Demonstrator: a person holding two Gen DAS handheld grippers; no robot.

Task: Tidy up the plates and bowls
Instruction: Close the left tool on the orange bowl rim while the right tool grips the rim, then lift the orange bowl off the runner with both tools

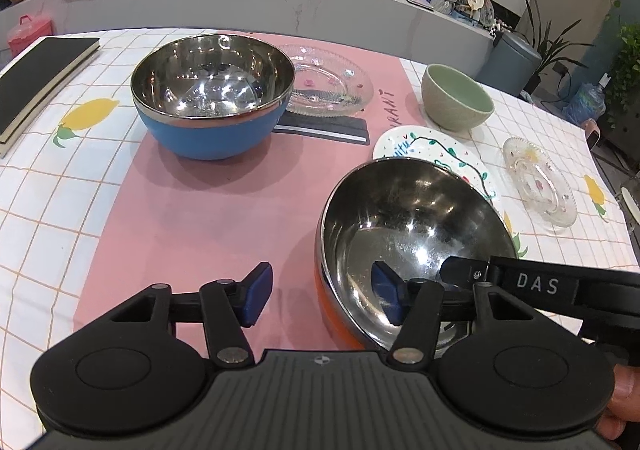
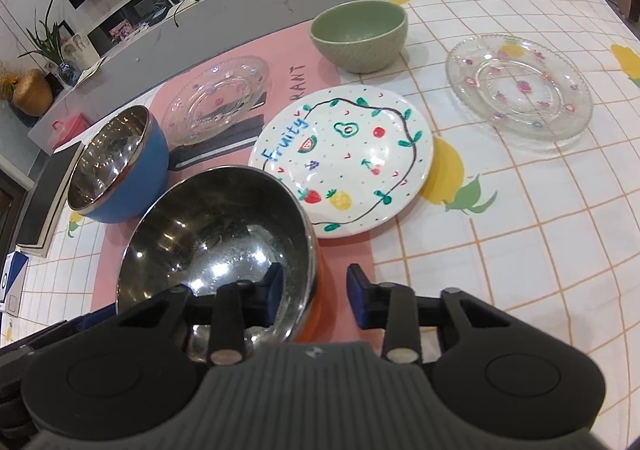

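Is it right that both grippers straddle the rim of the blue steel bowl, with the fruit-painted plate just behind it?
Not quite. The bowl that the left gripper and right gripper straddle is the orange steel bowl; the blue steel bowl stands apart, untouched. The right wrist view shows it. The fruit-painted plate is indeed just behind it.

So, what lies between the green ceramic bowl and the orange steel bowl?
The white round plate with painted fruits lies between the green ceramic bowl and the orange steel bowl; the right wrist view shows it best.
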